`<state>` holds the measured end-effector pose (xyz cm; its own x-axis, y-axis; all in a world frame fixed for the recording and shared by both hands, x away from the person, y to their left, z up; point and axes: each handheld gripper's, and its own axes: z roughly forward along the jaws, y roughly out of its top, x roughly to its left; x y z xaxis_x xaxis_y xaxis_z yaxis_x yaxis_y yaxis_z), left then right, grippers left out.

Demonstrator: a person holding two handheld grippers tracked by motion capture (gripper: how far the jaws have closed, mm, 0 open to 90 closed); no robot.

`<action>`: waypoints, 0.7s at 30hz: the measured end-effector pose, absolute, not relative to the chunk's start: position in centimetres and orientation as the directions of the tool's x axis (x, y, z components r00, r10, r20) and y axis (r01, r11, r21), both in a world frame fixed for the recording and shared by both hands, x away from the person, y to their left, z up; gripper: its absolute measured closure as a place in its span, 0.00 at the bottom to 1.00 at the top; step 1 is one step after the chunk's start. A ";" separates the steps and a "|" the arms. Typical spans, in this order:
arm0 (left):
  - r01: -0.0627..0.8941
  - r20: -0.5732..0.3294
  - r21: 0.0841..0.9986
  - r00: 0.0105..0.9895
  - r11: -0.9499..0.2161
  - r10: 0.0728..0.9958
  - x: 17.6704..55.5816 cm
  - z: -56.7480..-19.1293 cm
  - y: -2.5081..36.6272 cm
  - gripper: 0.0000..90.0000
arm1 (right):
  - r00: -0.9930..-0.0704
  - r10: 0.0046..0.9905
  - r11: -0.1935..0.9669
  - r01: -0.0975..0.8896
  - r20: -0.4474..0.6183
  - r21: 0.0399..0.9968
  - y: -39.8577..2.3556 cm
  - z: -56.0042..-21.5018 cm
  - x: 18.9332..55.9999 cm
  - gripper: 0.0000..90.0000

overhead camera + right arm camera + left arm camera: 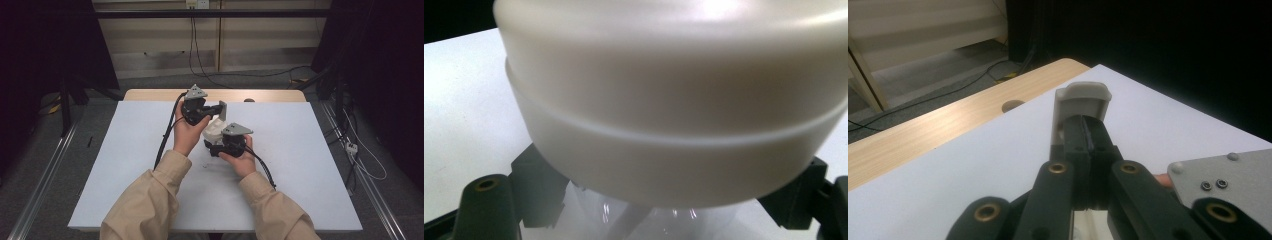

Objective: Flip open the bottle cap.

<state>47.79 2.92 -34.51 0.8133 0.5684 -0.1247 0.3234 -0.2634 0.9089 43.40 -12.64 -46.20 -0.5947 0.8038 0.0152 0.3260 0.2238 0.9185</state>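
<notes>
My right gripper [213, 143] is above the middle of the white table [300, 165], shut on a small container [211, 129]. In the right gripper view its broad white cap [674, 100] looms close, and the black fingers [540, 192] clamp the clear part [649, 222] just under it. My left gripper [218, 108] reaches in from the left, right above the container. Its jaws are pressed together on a flat whitish tab [1083, 100] with a rounded end that sticks out past the tips [222, 110]. Whether the tab is joined to the cap is hidden.
A strip of bare wood [150, 94] runs along the table's far edge, with a round hole [1013, 105] in it. Cables lie on the floor behind [240, 75]. Both grippers' black cables trail back over the table toward the sleeves [165, 140].
</notes>
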 end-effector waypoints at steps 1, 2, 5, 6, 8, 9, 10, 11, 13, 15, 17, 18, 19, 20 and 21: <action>0.322 -0.124 0.910 0.814 -0.262 0.568 47.8 -34.5 2.9 1.00 | -0.594 0.804 0.225 0.325 0.014 0.919 -12.6 -46.2 43.4 0.21; 0.323 -0.124 0.909 0.813 -0.263 0.570 47.8 -34.5 2.9 1.00 | -0.595 0.804 0.225 0.325 0.014 0.919 -12.6 -46.2 43.4 0.21; 0.321 -0.123 0.910 0.813 -0.262 0.570 47.8 -34.5 2.8 1.00 | -0.594 0.804 0.224 0.326 0.014 0.918 -12.6 -46.2 43.4 0.21; 0.321 -0.123 0.910 0.813 -0.263 0.570 47.9 -34.5 2.8 1.00 | -0.594 0.804 0.225 0.325 0.013 0.919 -12.6 -46.2 43.4 0.21; 0.321 -0.123 0.910 0.814 -0.263 0.568 47.9 -34.5 2.8 1.00 | -0.594 0.804 0.225 0.325 0.013 0.918 -12.6 -46.2 43.4 0.21; 0.322 -0.125 0.910 0.813 -0.261 0.568 47.9 -34.5 2.8 1.00 | -0.595 0.804 0.225 0.325 0.014 0.918 -12.6 -46.2 43.4 0.21; 0.322 -0.124 0.910 0.813 -0.262 0.569 47.9 -34.5 2.7 1.00 | -0.594 0.804 0.225 0.325 0.013 0.918 -12.6 -46.2 43.4 0.21; 0.320 -0.121 0.910 0.813 -0.263 0.569 48.0 -34.5 2.7 1.00 | -0.594 0.804 0.225 0.325 0.013 0.918 -12.6 -46.2 43.4 0.21; 0.319 -0.119 0.910 0.813 -0.265 0.570 48.0 -34.6 2.7 1.00 | -0.594 0.805 0.225 0.325 0.013 0.918 -12.6 -46.2 43.4 0.21; 0.321 -0.119 0.909 0.812 -0.266 0.571 48.0 -34.6 2.7 1.00 | -0.594 0.805 0.226 0.325 0.012 0.918 -12.6 -46.2 43.4 0.21; 0.322 -0.122 0.909 0.812 -0.264 0.571 48.1 -34.6 2.7 1.00 | -0.593 0.805 0.226 0.325 0.012 0.918 -12.6 -46.2 43.4 0.21; 0.322 -0.122 0.909 0.812 -0.264 0.571 48.1 -34.6 2.6 1.00 | -0.593 0.805 0.226 0.325 0.012 0.918 -12.6 -46.2 43.4 0.21; 0.323 -0.122 0.909 0.812 -0.264 0.571 48.1 -34.6 2.6 1.00 | -0.593 0.805 0.226 0.326 0.012 0.918 -12.6 -46.2 43.4 0.21; 0.323 -0.121 0.908 0.812 -0.267 0.571 48.2 -34.6 2.6 1.00 | -0.593 0.805 0.226 0.325 0.012 0.918 -12.6 -46.2 43.4 0.21; 0.323 -0.122 0.909 0.811 -0.264 0.572 48.2 -34.6 2.5 1.00 | -0.593 0.805 0.226 0.325 0.012 0.918 -12.6 -46.2 43.4 0.21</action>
